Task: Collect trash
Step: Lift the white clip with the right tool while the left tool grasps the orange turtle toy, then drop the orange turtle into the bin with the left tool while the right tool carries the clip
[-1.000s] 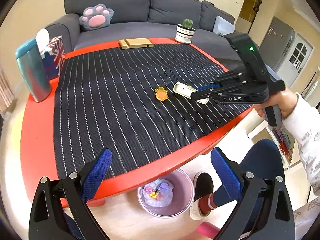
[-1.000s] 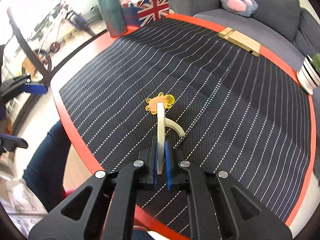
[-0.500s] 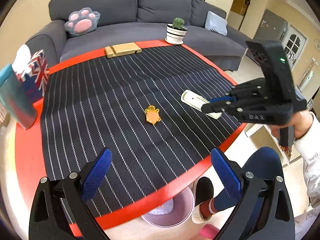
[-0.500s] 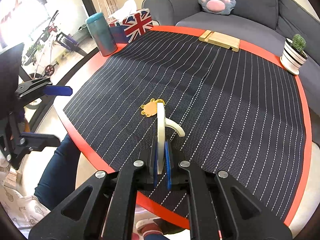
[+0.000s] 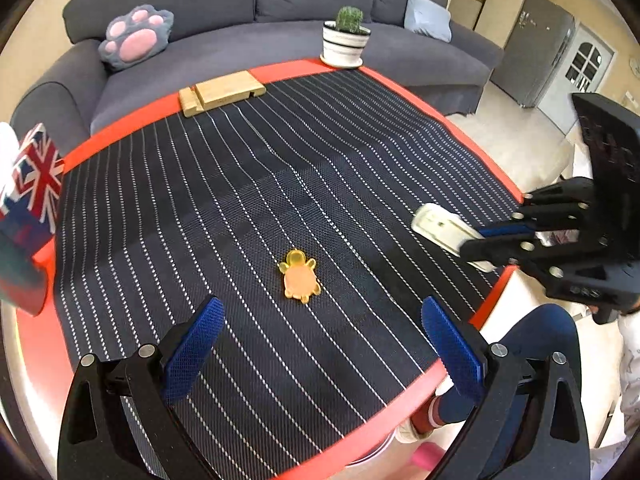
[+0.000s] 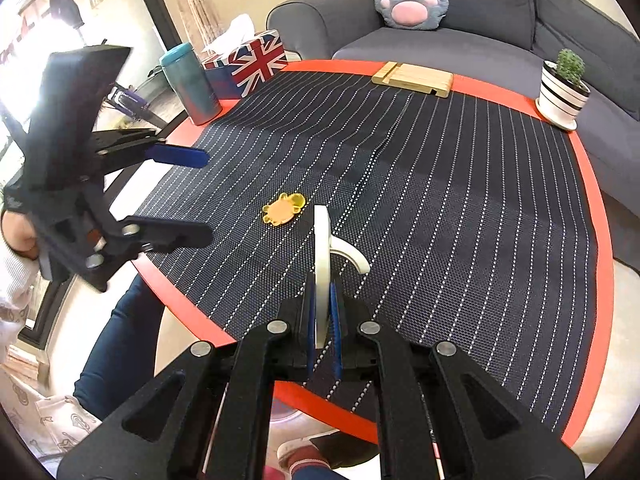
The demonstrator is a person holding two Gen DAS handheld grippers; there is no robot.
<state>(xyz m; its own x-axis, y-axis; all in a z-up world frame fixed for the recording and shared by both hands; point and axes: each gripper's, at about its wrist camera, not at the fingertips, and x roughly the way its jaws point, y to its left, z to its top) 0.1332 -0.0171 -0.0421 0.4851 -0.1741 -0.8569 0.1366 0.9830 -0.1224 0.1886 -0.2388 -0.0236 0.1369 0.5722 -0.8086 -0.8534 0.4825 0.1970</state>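
- At the near right edge of the worktop (image 5: 120,136), the right claw (image 6: 323,320) is clamped fully onto a flat cream plastic piece (image 6: 322,264) with a curved tab, held on edge and clear of the striped mat (image 5: 320,152).
- Step in hand, as judged: carrying this piece off the worktop for disposal. A pale bin rim (image 5: 370,454) shows below the near edge; the view of it is poor, so its exact place under the claw cannot be confirmed.
- The left claw (image 5: 320,344) stands wide open and empty, hovering over the near part of the mat.
- An orange turtle-shaped piece (image 5: 299,278) lies flat on the mat just beyond the left claw, between its pads; it appears the next item to collect.
- Next move calls for lowering the open claw around the thin, flat turtle and closing low against the mat.
- Surroundings: tissue box (image 6: 250,62) and teal tumbler (image 6: 192,84) far left, wooden stand (image 5: 222,92) and potted cactus (image 5: 346,38) at the far edge, all well apart.
- Obstructions: none on the mat; the person's knee (image 5: 536,344) sits near the bin.
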